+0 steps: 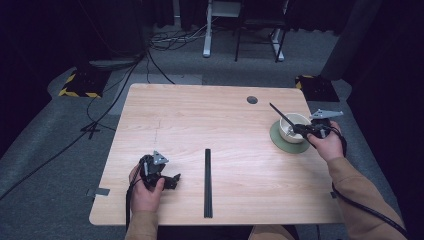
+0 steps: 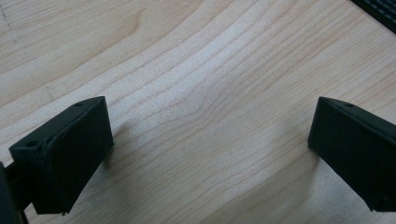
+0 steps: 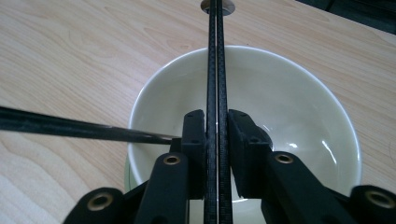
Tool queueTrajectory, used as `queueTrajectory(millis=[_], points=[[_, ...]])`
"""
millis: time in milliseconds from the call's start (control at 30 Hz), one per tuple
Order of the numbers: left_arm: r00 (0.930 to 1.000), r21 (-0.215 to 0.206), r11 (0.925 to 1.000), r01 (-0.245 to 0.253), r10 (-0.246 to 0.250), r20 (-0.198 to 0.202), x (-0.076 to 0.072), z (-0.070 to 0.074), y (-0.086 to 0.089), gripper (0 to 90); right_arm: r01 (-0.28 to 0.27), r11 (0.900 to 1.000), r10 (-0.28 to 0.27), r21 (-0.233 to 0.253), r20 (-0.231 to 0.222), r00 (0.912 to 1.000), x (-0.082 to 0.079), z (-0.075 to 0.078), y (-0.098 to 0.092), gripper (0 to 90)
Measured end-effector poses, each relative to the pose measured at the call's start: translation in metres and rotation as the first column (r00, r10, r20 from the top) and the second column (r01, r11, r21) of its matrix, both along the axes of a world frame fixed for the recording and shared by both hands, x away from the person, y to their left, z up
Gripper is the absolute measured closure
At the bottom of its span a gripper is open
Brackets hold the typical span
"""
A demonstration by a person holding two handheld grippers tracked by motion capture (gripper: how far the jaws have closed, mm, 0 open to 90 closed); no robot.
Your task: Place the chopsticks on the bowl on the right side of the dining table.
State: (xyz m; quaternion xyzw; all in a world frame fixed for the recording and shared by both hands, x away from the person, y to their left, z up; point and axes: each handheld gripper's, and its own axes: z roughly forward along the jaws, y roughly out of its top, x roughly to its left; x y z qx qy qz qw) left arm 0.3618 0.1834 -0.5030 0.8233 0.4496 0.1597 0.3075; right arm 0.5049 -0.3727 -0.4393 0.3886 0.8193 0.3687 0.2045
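A white bowl [image 1: 294, 127] [image 3: 299, 107] stands on a round green mat [image 1: 280, 140] at the table's right side. My right gripper [image 1: 301, 129] [image 3: 216, 125] hovers at the bowl's near rim, shut on a thin black stick [image 1: 280, 114] [image 3: 215, 60] that points over the bowl toward a round hole in the tabletop [image 1: 252, 100]. A second black stick [image 3: 70, 127] runs from the left across the bowl's rim and ends at the jaws. My left gripper [image 1: 174, 180] [image 2: 210, 140] rests low on the wooden table [image 1: 200, 120] at the front left, open, with bare wood between its jaws.
A long black strip [image 1: 207, 182] [image 2: 380, 9] lies front to back near the table's front middle, just right of the left gripper. Beyond the table, cables, desk legs and yellow-black striped blocks [image 1: 79, 85] sit on the grey floor.
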Motion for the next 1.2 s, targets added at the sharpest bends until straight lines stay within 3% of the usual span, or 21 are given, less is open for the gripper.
queueTrajectory(millis=[233,333,633,833,1000,1200], points=[[1.0000,-0.001,1.0000,0.000,0.000,0.000,0.000,0.000,0.000,0.2,-0.045,0.999,0.045,0.003,-0.014,0.9989,-0.004,0.001,-0.002,79.2],[1.0000,0.000,1.0000,0.000,0.000,0.000,0.000,0.000,0.000,0.2,-0.014,1.000,0.014,0.021,-0.003,0.9999,-0.007,0.003,-0.005,62.6],[1.0000,-0.002,1.0000,0.001,-0.001,0.000,0.000,0.000,0.000,0.2,0.022,0.997,-0.026,0.080,0.054,0.9982,-0.031,0.017,-0.016,51.3],[1.0000,-0.006,1.0000,0.004,-0.004,-0.005,0.000,0.000,0.000,0.1,0.030,0.996,-0.036,0.083,0.068,0.9970,-0.051,0.018,-0.024,49.5],[1.0000,-0.007,1.0000,-0.002,0.002,-0.002,0.001,0.000,-0.001,0.1,0.045,0.996,-0.049,0.076,0.054,0.9973,-0.062,0.013,-0.031,48.7],[1.0000,-0.007,1.0000,-0.004,0.004,0.001,0.001,0.000,-0.001,0.1,0.085,0.995,-0.087,0.052,0.048,0.9950,-0.064,0.003,-0.043,48.8]])
